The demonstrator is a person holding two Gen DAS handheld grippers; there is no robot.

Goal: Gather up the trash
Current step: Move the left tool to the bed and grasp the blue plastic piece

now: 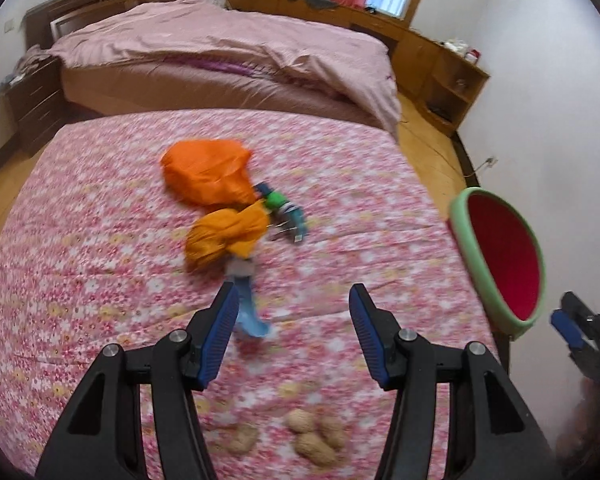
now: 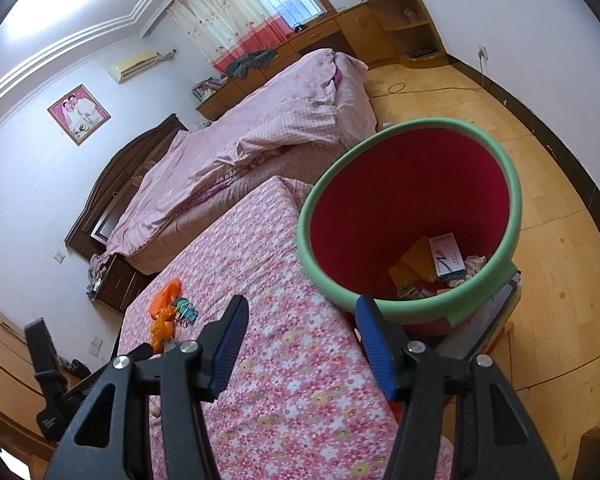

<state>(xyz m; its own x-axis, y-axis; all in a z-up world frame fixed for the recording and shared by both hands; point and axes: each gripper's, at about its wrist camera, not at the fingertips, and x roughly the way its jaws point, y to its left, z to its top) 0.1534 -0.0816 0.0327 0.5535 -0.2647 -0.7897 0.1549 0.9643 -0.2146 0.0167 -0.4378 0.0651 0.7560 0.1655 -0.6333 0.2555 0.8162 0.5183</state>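
Note:
An orange plastic bag (image 1: 206,174) and a crumpled orange wrapper (image 1: 228,236) lie on the floral-covered table (image 1: 80,260), with blue-green scraps (image 1: 286,210) beside them and a light blue wrapper (image 1: 250,312) by my left finger. Peanut shells (image 1: 314,434) lie under my left gripper (image 1: 294,308), which is open and empty above the cloth. The red bin with a green rim (image 2: 512,216) stands at the table's right edge and holds a small box (image 2: 446,256) and papers. My right gripper (image 2: 300,320) is open and empty just before the bin. The orange trash also shows far left in the right wrist view (image 2: 164,312).
A bed with a pink quilt (image 1: 228,52) lies beyond the table. Wooden cabinets and shelves (image 1: 440,64) line the far wall. Wooden floor (image 2: 540,184) with a cable surrounds the bin. The right gripper shows at the left wrist view's right edge (image 1: 576,328).

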